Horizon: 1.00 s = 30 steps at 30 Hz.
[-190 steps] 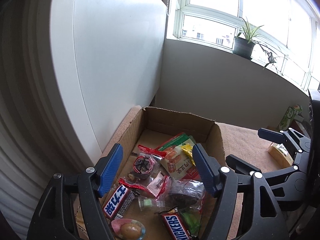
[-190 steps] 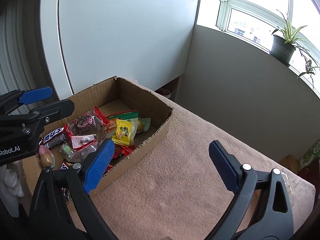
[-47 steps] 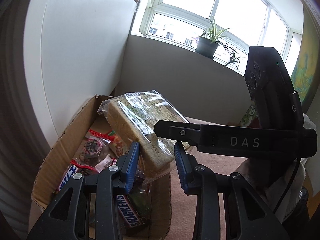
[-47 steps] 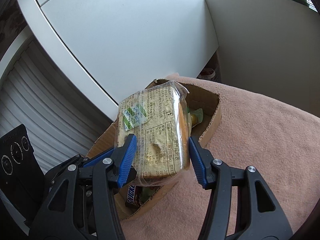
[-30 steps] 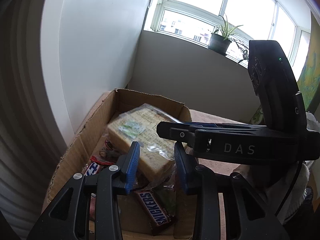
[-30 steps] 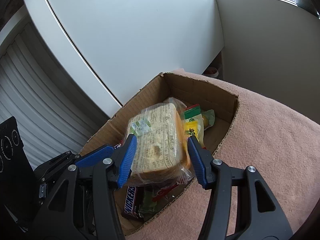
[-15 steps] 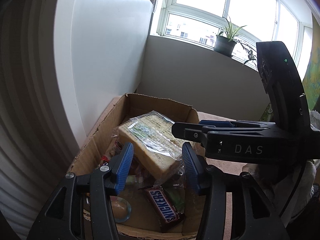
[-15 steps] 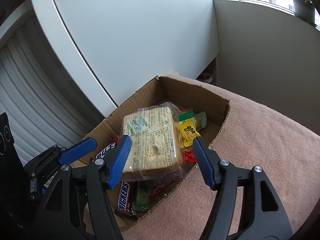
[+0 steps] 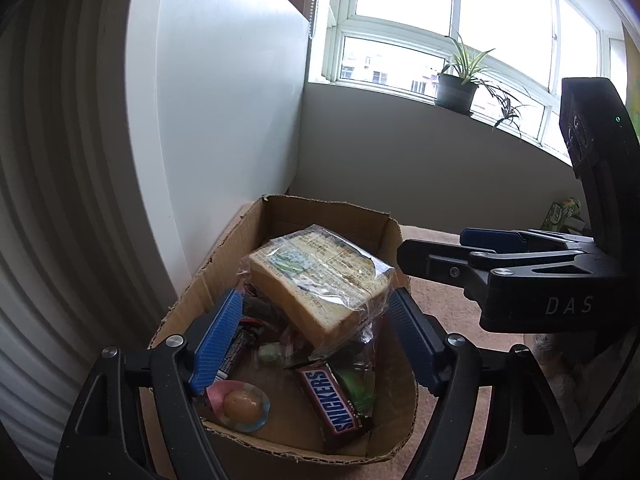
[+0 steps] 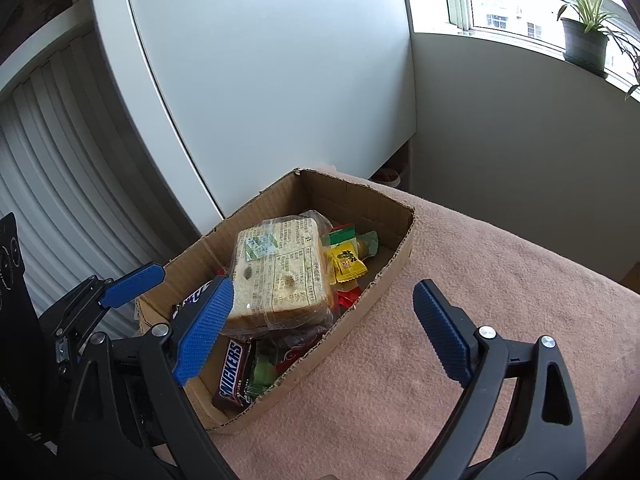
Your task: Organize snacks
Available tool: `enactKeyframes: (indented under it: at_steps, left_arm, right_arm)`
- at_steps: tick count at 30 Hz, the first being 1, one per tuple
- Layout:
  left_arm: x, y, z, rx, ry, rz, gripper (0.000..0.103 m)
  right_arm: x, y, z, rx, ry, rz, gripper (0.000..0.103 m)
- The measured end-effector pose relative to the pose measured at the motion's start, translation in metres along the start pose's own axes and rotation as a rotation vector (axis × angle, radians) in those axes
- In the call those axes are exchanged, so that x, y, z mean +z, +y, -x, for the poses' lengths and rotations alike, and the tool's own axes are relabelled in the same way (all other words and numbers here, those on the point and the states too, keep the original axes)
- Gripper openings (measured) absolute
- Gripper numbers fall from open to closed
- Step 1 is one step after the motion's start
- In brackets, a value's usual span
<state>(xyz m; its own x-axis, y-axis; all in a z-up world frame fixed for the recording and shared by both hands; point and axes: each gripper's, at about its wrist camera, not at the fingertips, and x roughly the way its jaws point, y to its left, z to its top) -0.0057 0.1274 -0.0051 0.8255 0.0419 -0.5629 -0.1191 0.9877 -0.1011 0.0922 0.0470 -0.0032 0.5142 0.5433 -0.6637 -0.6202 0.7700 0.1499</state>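
A clear bag of sliced bread (image 9: 320, 276) lies tilted on the loose snacks inside the cardboard box (image 9: 332, 205). My left gripper (image 9: 314, 296) hangs over the box's near end. Its jaws are opening, the blue pads stand clear of the bag on both sides, and nothing is gripped. My right gripper (image 10: 322, 286) is over the box's near rim (image 10: 360, 308) and the cloth. Its jaws are opening wide, and the bread (image 10: 280, 268) lies beyond them untouched. A Snickers bar (image 9: 332, 404) and a jelly cup (image 9: 240, 404) lie at the near end.
A pinkish-brown cloth (image 10: 480, 300) covers the table to the right of the box. A white cabinet panel (image 10: 260, 80) rises close behind the box, and a grey wall stands beyond. A potted plant (image 9: 456, 90) sits on the windowsill. A green carton (image 9: 560, 216) stands far right.
Both grippers held the bread bag over the box, lowered it, then opened and let go. It now rests on the snacks. The right gripper has drawn back and up a little.
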Motion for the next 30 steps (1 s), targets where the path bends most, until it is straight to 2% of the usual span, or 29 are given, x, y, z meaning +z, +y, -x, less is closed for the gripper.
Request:
enactKeyframes:
  at_steps: [9, 14, 18, 30]
  left_arm:
    - [-0.004, -0.006, 0.017, 0.031, -0.048, 0.001, 0.079]
    - [-0.002, -0.011, 0.02, 0.034, -0.049, 0.006, 0.079]
    - [-0.002, -0.015, 0.023, 0.051, -0.045, 0.004, 0.079]
    - [0.003, -0.019, 0.035, 0.089, -0.09, 0.041, 0.08]
  right_arm:
    - [-0.024, -0.018, 0.035, -0.093, -0.064, 0.011, 0.098]
    - [-0.032, -0.03, 0.056, -0.113, -0.105, -0.014, 0.098]
    - [-0.037, -0.034, 0.069, -0.172, -0.147, -0.004, 0.098]
    - [-0.042, -0.044, 0.078, -0.17, -0.165, -0.036, 0.098]
